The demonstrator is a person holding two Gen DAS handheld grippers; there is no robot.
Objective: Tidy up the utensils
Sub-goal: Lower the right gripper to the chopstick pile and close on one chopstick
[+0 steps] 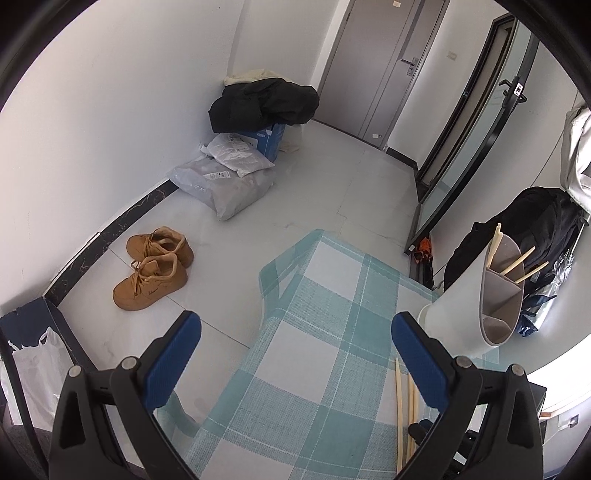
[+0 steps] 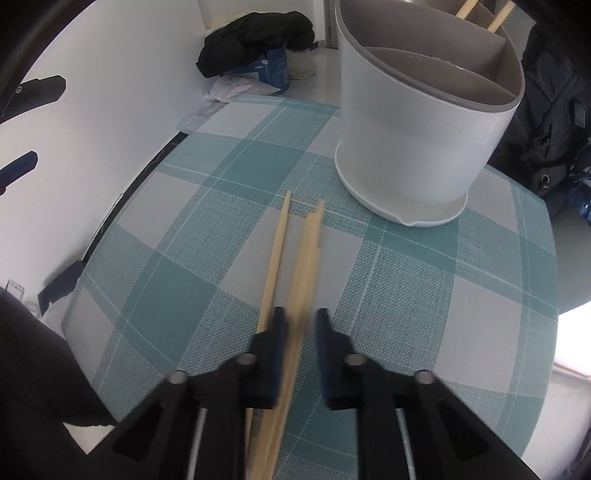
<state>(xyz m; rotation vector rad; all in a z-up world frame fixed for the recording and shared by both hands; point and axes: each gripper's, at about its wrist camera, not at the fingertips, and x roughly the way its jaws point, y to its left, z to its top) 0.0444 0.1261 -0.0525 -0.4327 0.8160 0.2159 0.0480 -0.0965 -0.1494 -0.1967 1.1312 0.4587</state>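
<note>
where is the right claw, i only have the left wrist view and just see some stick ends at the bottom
observer: the right claw is low over the checked cloth, closed on two chopsticks; that picture is blurred.
operator: any left over
observer: one more chopstick lies just left of them, outside the claw.
operator: how close to the holder
observer: their far ends point toward the holder but stop short of its saucer, not touching.

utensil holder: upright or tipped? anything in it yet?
Upright. The utensil holder stands flat on its base on the checked tablecloth, and chopstick ends poke up from a back compartment; the front compartment looks empty.
</note>
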